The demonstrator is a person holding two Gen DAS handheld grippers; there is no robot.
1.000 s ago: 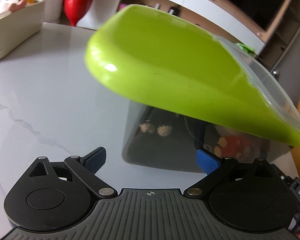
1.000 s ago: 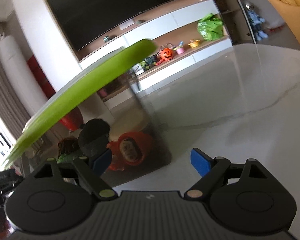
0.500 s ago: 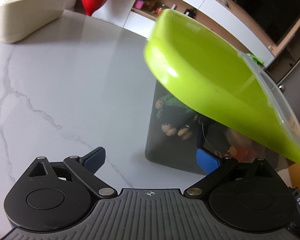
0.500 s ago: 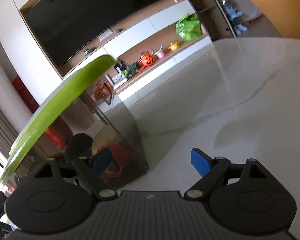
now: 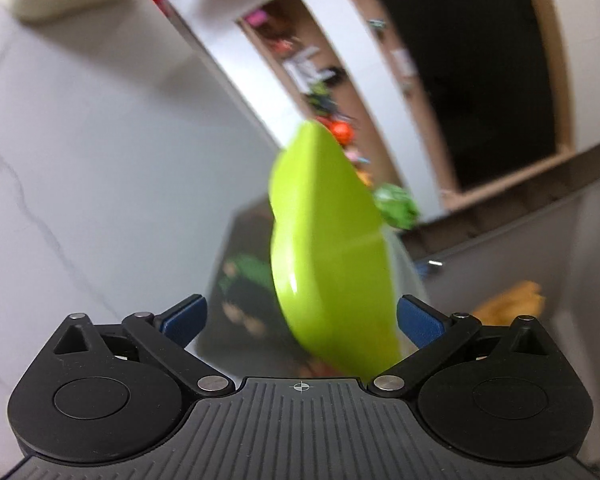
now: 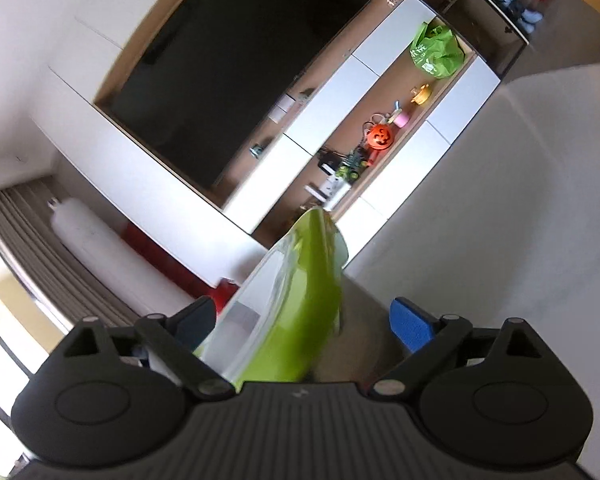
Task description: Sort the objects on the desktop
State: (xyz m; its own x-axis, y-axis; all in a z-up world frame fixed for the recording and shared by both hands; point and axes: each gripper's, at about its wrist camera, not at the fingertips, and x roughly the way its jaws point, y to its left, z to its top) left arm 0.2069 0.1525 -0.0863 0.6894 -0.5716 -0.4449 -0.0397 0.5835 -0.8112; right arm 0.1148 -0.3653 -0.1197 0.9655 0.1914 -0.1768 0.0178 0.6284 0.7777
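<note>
nearest me, both my jaws stand open: the left gripper (image 5: 300, 316) and the right gripper (image 6: 304, 322) each straddle the green lid (image 5: 324, 264) without clearly pinching it. the lid stands tilted up on edge over the clear bin (image 5: 236, 280), where sorted toys (image 5: 244, 276) show blurred through the wall. i judge i'm at the closing step. next the lid must swing flat onto the rim. beyond lies the marble surface (image 5: 80, 160), then the tv shelf (image 6: 380, 120) far off.
</note>
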